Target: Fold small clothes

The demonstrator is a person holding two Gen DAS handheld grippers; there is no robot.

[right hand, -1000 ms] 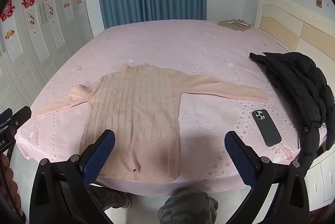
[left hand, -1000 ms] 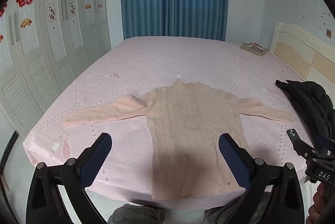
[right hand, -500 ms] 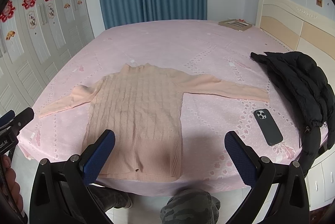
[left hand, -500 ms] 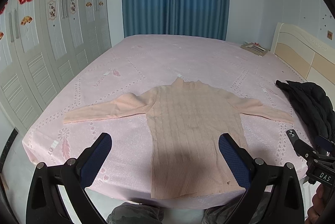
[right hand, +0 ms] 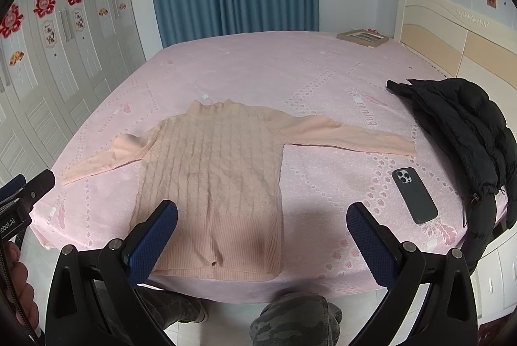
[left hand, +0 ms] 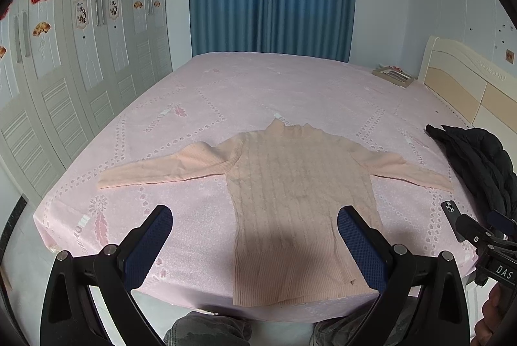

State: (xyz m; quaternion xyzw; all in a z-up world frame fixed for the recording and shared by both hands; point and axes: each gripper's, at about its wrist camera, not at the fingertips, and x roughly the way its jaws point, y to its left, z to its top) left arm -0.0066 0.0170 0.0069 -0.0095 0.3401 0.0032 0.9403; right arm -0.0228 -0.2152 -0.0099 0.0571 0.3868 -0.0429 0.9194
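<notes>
A pale pink cable-knit sweater (left hand: 297, 194) (right hand: 213, 171) lies flat on the pink bed, both sleeves spread out sideways and its hem at the near edge. My left gripper (left hand: 255, 236) hovers open above the near edge, its blue pads on either side of the sweater's lower body without touching it. My right gripper (right hand: 261, 233) is open too, held over the hem's right side and the bare sheet beside it. Nothing is held in either one.
A dark phone (right hand: 415, 195) lies on the bed (right hand: 290, 71) right of the sweater, next to a black puffer jacket (right hand: 465, 126). A flat box (right hand: 362, 37) rests by the headboard. White wardrobes line the left side. A person's camouflage-trousered knees (right hand: 290, 317) are below the bed edge.
Both views have shifted very slightly; the sweater lies as before and both grippers stay open.
</notes>
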